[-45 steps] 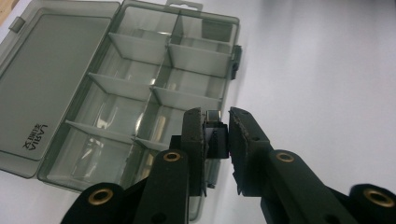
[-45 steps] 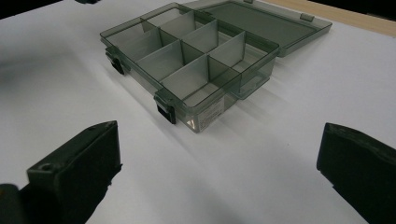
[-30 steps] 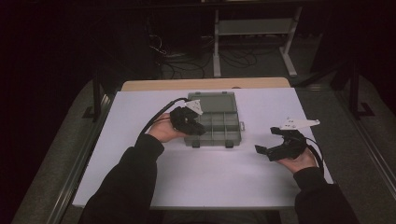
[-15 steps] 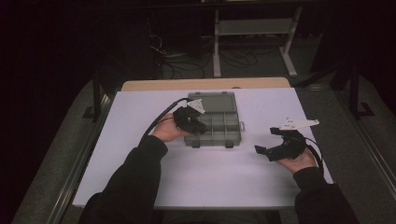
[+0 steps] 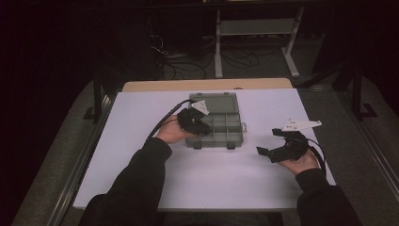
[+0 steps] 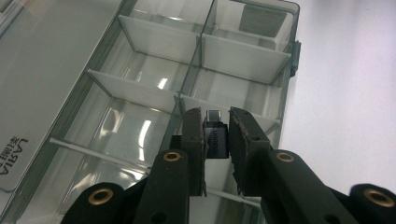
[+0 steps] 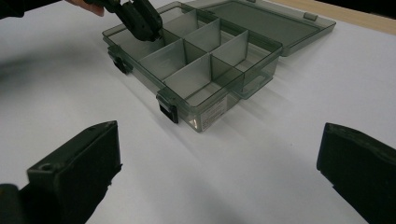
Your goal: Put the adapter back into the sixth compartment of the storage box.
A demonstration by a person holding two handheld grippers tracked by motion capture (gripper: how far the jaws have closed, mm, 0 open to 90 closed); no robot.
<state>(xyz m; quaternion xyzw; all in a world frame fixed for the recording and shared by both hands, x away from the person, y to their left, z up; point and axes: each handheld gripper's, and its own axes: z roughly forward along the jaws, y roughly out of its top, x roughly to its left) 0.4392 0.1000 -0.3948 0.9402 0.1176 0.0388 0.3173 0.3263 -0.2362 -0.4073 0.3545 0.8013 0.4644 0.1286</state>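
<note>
1. Nearest the person, the right gripper [image 5: 282, 149] rests low on the white table [image 5: 141, 188], well off to the side of the box. In the right gripper view its jaws stand wide apart with nothing between them, so it's just idling.

2. Farther in, the left gripper [image 6: 215, 135] is the busy one. Its jaws are clamped on a small dark adapter [image 6: 215, 137] with a metal plug end poking out past the tips. It looks like a USB-type piece, though the lettering is too small to read.

3. That gripper hangs over the near-left part of the clear compartment box [image 5: 226, 127], right above the dividers [image 7: 205, 56]. From the right gripper view, the tips are just over a compartment at the box's left end.

4. Past that, the box's lid [image 7: 261, 21] lies flat open on the far side, so nothing blocks the drop.

5. To do this step well, the person should probably centre the adapter over one cell, not a divider, lower it close to the floor, then ease the jaws apart so it doesn't bounce into the next cell.
</note>
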